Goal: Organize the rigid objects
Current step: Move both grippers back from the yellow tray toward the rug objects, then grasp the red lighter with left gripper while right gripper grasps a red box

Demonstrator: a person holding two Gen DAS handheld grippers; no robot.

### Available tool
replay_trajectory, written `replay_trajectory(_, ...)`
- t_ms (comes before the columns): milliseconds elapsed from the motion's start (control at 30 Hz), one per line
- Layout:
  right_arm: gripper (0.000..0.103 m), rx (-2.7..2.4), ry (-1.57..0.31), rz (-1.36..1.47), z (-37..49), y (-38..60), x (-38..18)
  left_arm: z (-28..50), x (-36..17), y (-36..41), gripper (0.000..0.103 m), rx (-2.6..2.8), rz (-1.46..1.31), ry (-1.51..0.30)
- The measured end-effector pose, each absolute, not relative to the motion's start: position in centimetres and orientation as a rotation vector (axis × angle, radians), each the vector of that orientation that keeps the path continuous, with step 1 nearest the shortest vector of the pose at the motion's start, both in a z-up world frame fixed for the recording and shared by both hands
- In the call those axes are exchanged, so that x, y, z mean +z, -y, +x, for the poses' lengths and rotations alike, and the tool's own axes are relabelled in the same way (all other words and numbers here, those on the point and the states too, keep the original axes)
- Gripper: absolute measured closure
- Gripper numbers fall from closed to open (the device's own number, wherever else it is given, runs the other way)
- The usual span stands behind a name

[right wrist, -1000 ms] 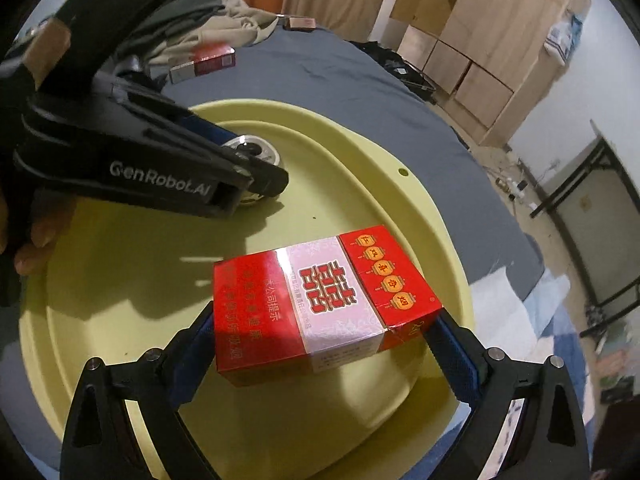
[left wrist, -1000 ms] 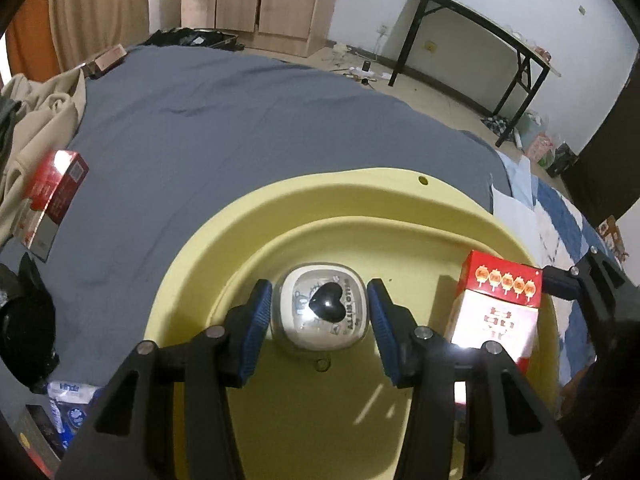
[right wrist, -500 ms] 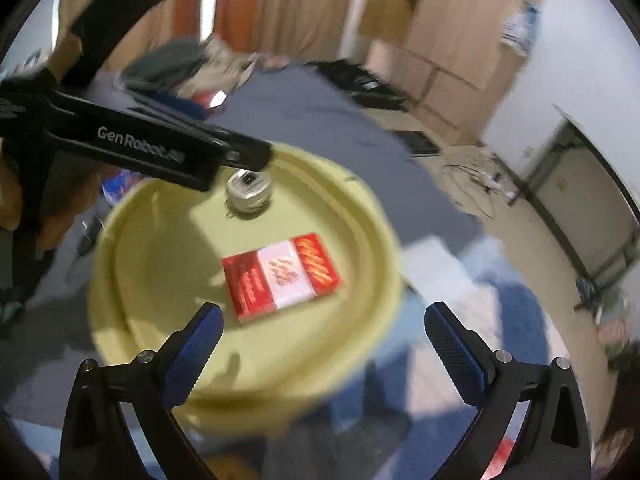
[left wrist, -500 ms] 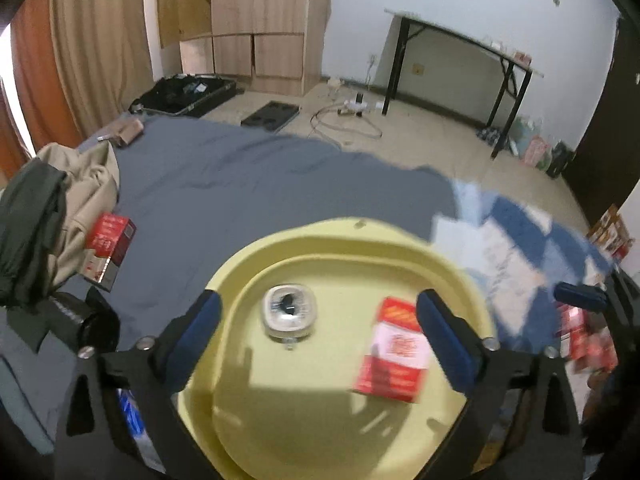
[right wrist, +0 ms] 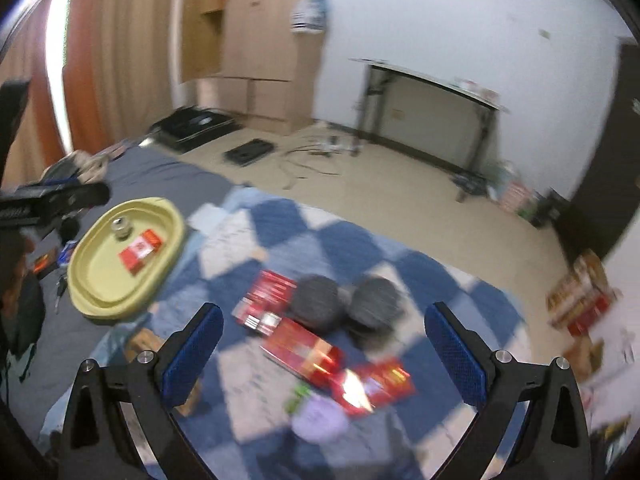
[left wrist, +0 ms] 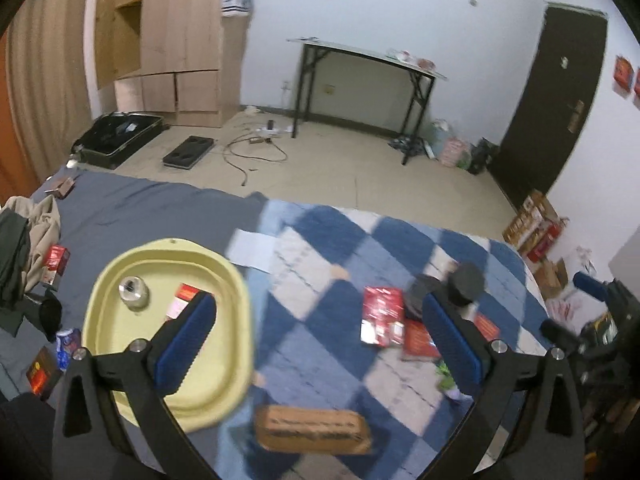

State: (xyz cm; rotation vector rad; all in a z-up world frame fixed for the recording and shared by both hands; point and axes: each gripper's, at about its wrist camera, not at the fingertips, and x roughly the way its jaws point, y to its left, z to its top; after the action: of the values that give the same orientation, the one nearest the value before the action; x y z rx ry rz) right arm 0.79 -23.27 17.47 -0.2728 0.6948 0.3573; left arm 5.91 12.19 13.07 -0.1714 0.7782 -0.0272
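Observation:
A yellow tray (left wrist: 116, 376) lies on the bed and holds a small round tin (left wrist: 134, 289) and a red box (left wrist: 186, 298). My left gripper (left wrist: 320, 340) hangs high above the bed, right of the tray, its jaws opening with nothing between them. My right gripper (right wrist: 324, 352) is open and empty above several red boxes (right wrist: 268, 296) and two dark round things (right wrist: 316, 304) on the blue checked blanket (right wrist: 352, 244). The tray (right wrist: 92, 300), the tin (right wrist: 120, 227) and the red box (right wrist: 140, 250) lie far left in the right wrist view.
A brown box (left wrist: 314, 428) lies near the bed's front edge. More red boxes (left wrist: 56, 260) and clothes (left wrist: 24, 240) sit on the grey sheet at the left. Stacked cartons (left wrist: 536, 228) stand on the floor at the right, a black table (left wrist: 360, 80) by the wall.
Both grippers let go, the left of the round tin and the right of the red box, both now lying in the tray. Both rose, drew back and swung right over the checked blanket.

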Motion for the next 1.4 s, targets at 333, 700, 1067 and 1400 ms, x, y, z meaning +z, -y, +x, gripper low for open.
replay_trajectory(333,0.000,0.232,-0.691,-0.025,-3.7,33.4,12.7,4.4,7.0,-6.5,0.001,-0.077,-0.177,-0.831)
replay_trajectory(700,0.000,0.240,-0.692,0.038,-2.7,35.3,10.8,5.2,4.3,-4.0,0.001,-0.087,-0.127,-0.819)
replay_trajectory(1067,0.000,0.215,-0.711,-0.050,-1.4,34.9,9.4,6.1,3.4,-4.6,0.001,-0.076,-0.126,-0.871)
replay_trajectory(1400,0.000,0.237,-0.725,-0.098,-0.9,34.1,8.5,6.4,2.1,-5.1,0.001,-0.075,-0.150,-0.923)
